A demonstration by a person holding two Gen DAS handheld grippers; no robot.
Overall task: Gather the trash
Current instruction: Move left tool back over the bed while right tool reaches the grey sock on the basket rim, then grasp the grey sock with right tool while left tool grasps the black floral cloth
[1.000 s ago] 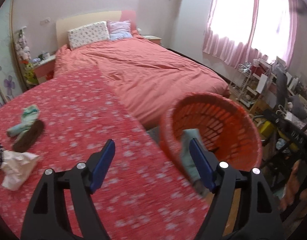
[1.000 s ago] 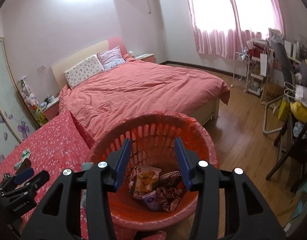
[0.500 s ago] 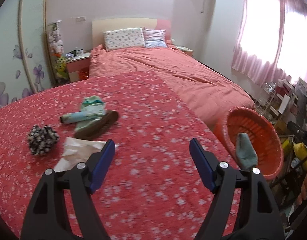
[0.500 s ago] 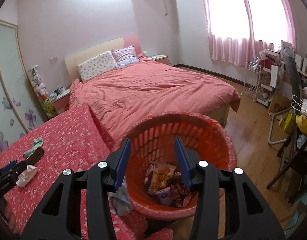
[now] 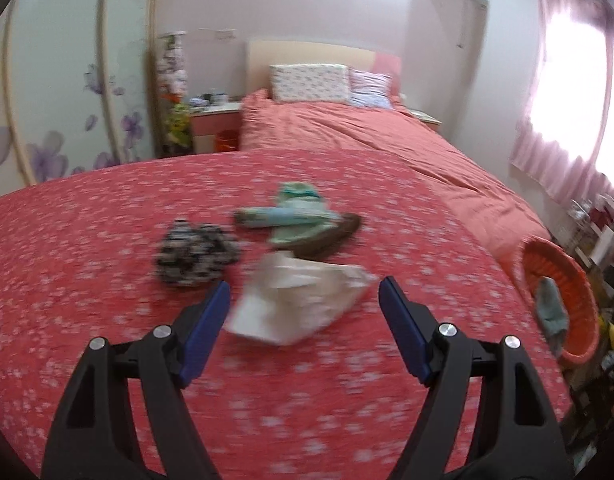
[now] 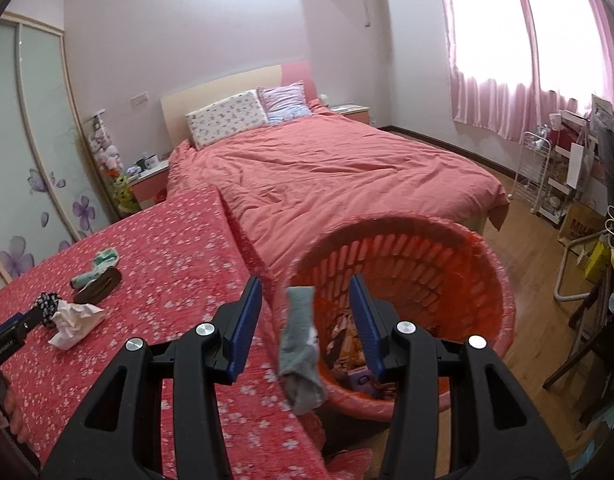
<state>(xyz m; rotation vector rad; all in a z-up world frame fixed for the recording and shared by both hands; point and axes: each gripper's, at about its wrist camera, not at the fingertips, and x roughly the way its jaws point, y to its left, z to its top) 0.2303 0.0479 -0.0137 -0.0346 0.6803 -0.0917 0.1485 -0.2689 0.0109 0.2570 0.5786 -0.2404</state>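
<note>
While my left gripper point(image 5: 303, 322) hangs over the red flowered cover point(image 5: 107, 280), its blue jaws stand wide apart and released, with nothing pressed between them. Just ahead of them lies a crumpled white paper point(image 5: 299, 300), the nearest piece of trash, seen in the gap between the fingers but not touched by either pad as far as I can tell through the blur. Just beyond it and to its left sits a black-and-white bundle point(image 5: 195, 254), and behind the paper a brown piece point(image 5: 327, 236) lies under a green and blue cloth heap point(image 5: 295, 210); all of these sit together toward the middle of the cover, well away from its right edge. Off that right edge stands the orange basket point(image 5: 575, 280), with a grey-green sock point(image 5: 549, 310) draped over its near rim. From my right gripper point(image 6: 305, 320) I see that same basket directly ahead, tilted toward the camera, the sock hanging over its rim between my fingers, and wrappers point(image 6: 347, 344) lying at its bottom. The right jaws stand partly apart and grasp nothing. At the left border of that view the left gripper's tip reaches the white paper. Behind the flowered cover lies the bed point(image 6: 327, 176) with two pillows point(image 6: 243, 116).
</note>
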